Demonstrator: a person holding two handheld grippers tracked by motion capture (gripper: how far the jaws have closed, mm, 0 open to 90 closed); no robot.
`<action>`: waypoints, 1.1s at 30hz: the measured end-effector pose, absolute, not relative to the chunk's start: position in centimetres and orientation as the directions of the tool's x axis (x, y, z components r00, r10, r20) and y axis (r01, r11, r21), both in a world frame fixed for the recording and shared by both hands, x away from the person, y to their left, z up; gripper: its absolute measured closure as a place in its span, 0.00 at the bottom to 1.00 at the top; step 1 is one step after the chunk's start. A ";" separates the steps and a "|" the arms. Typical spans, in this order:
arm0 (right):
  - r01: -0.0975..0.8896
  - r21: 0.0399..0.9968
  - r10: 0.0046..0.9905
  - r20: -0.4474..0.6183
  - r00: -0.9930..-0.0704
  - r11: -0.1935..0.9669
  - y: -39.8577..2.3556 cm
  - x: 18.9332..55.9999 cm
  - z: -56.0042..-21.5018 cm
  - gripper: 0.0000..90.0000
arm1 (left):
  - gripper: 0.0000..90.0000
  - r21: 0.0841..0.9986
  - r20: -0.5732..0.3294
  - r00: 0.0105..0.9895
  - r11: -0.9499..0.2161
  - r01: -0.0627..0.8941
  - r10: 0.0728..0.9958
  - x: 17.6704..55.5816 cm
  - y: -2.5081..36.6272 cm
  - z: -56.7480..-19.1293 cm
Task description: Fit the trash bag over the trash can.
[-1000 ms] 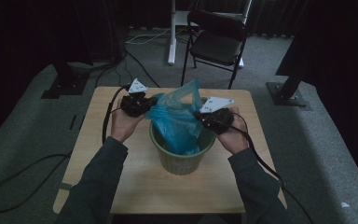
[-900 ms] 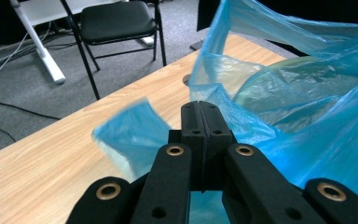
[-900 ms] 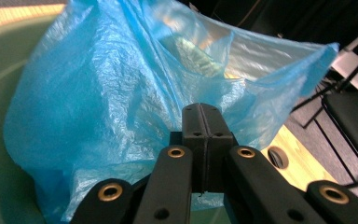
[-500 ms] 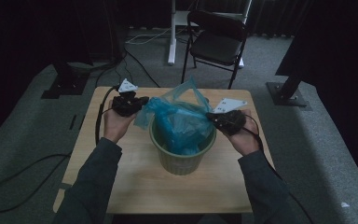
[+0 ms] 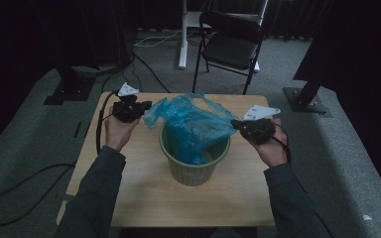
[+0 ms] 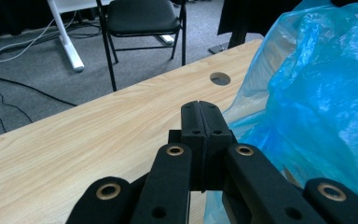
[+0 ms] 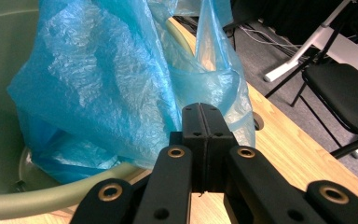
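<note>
A thin blue plastic bag (image 5: 193,126) hangs inside a pale green round bin (image 5: 193,171) at the middle of the wooden table (image 5: 129,188). My left gripper (image 5: 141,106) is shut on the bag's left edge, to the left of the bin and above the tabletop. My right gripper (image 5: 235,124) is shut on the bag's right edge, just past the bin's right rim. The film is stretched wide between them. In the left gripper view the closed jaws (image 6: 200,112) have the bag (image 6: 317,93) to their right. In the right gripper view the closed jaws (image 7: 200,114) pinch the bag (image 7: 102,84) above the bin's rim (image 7: 51,196).
A black folding chair (image 5: 233,44) stands behind the table's far edge, beside a white desk leg (image 5: 182,34). Cables lie on the grey carpet to the left. A round hole (image 6: 220,78) is cut in the tabletop near the far edge.
Both hands have moved apart, the left one leftward and the right one rightward, and the bag's mouth is pulled wider over the bin. Both grippers have stayed shut.
</note>
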State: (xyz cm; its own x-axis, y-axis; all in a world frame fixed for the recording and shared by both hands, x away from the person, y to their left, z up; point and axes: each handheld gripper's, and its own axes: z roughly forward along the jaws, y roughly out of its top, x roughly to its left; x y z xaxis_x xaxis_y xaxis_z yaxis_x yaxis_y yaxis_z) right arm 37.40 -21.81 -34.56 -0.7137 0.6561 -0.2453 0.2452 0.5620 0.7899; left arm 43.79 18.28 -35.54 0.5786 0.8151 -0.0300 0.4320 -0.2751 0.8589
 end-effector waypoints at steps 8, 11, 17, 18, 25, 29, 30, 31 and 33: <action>0.249 0.802 0.661 -0.226 -0.715 0.544 -21.6 37.6 -34.7 1.00 | 1.00 0.857 -0.023 0.589 -0.288 0.428 0.808 43.6 18.0 -35.9; 0.260 0.790 0.653 -0.220 -0.725 0.555 -21.0 37.9 -35.2 0.99 | 0.99 0.857 -0.028 0.600 -0.290 0.426 0.799 43.4 17.6 -36.2; 0.280 0.804 0.675 -0.191 -0.713 0.524 -21.0 38.4 -35.3 0.79 | 0.99 0.857 -0.022 0.618 -0.304 0.417 0.786 43.1 17.1 -36.3; 0.276 0.807 0.675 -0.192 -0.713 0.522 -21.0 38.4 -35.1 0.77 | 0.99 0.857 -0.023 0.620 -0.303 0.416 0.784 43.1 17.0 -36.4; 0.260 0.836 0.657 -0.150 -0.738 0.483 -20.1 38.3 -33.8 0.67 | 0.99 0.859 -0.024 0.629 -0.306 0.411 0.777 42.9 16.6 -36.4; 0.251 0.848 0.632 -0.122 -0.765 0.467 -19.5 38.3 -33.8 0.66 | 0.98 0.862 -0.021 0.637 -0.309 0.402 0.770 42.7 16.4 -36.3; 0.251 0.847 0.628 -0.119 -0.769 0.469 -19.4 38.3 -33.8 0.66 | 0.98 0.863 -0.021 0.640 -0.309 0.400 0.768 42.6 16.3 -36.2; 0.251 0.845 0.621 -0.115 -0.776 0.471 -19.2 38.4 -33.8 0.66 | 0.98 0.864 -0.020 0.641 -0.309 0.398 0.768 42.6 16.3 -36.2; 0.255 0.839 0.607 -0.109 -0.787 0.481 -18.9 38.6 -33.9 0.70 | 0.97 0.866 -0.023 0.642 -0.306 0.396 0.766 42.5 16.3 -36.2</action>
